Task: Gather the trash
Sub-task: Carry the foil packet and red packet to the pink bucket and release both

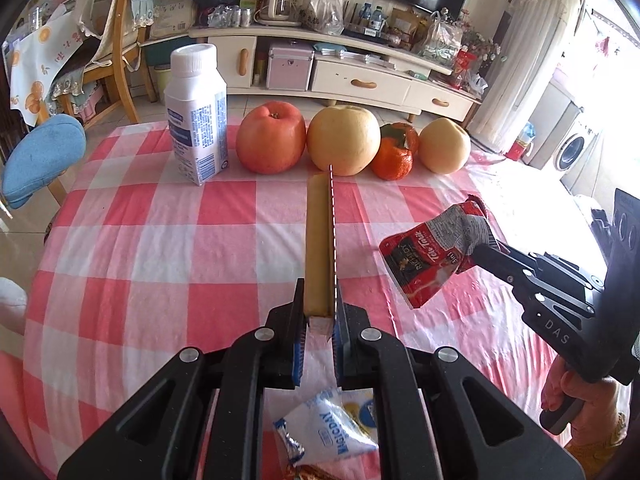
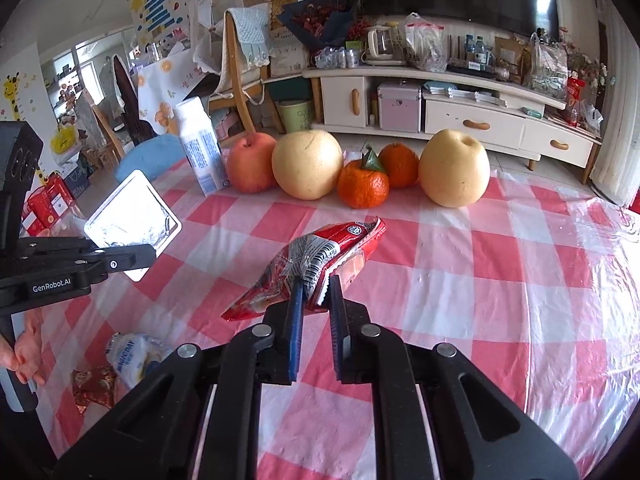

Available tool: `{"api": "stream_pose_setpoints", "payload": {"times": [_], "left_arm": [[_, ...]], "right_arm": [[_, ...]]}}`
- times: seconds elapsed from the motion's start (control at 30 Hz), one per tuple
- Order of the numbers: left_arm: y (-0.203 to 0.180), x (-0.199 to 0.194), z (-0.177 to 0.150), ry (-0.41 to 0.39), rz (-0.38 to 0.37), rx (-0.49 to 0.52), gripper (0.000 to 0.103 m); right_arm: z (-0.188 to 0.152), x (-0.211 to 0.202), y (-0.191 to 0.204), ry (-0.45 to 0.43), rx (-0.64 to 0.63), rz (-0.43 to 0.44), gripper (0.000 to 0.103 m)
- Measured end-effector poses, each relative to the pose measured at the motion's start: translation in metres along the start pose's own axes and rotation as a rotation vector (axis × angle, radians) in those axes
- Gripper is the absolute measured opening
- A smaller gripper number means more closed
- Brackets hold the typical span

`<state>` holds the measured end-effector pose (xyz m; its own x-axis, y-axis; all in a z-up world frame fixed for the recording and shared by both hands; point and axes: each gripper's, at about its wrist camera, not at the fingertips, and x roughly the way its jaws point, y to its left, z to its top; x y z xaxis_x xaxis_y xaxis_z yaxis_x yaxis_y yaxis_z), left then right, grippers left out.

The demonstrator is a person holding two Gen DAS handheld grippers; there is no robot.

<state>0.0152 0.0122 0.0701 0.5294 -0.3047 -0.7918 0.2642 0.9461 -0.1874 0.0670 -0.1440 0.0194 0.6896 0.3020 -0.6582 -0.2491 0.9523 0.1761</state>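
In the left wrist view, the left gripper point(image 1: 320, 320) at lower centre is clamped on a flat silver packet point(image 1: 320, 240), seen edge-on and reaching up the frame toward the fruit. At right, the right gripper point(image 1: 476, 250) pinches a red sachet point(image 1: 428, 260) above the checked tablecloth point(image 1: 160, 240). A white wrapper point(image 1: 328, 432) lies at the bottom edge.

In the right wrist view, the right gripper point(image 2: 316, 284) is closed on the red sachet point(image 2: 320, 260) at centre. At left, the left gripper point(image 2: 140, 258) holds the silver packet point(image 2: 128, 216) off the cloth. The white wrapper point(image 2: 132, 356) and a red-gold wrapper point(image 2: 96, 388) lie on the tablecloth point(image 2: 460, 280) at lower left.
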Motion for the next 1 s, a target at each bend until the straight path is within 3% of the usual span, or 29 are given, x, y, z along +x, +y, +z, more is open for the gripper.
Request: {"api": "stream_pose_setpoints", "payload": {"times": [0.57, 1.0], "left_arm": [[0.003, -0.048, -0.018, -0.052, -0.036, 0.054, 0.012], [0.029, -0.091, -0.042, -0.093, -0.065, 0.01, 0.012]], "right_arm": [[-0.029, -0.071, 0.032, -0.076, 0.021, -0.022, 0.012], [-0.04, -0.107, 0.07, -0.118, -0.005, -0.026, 0.012]]}}
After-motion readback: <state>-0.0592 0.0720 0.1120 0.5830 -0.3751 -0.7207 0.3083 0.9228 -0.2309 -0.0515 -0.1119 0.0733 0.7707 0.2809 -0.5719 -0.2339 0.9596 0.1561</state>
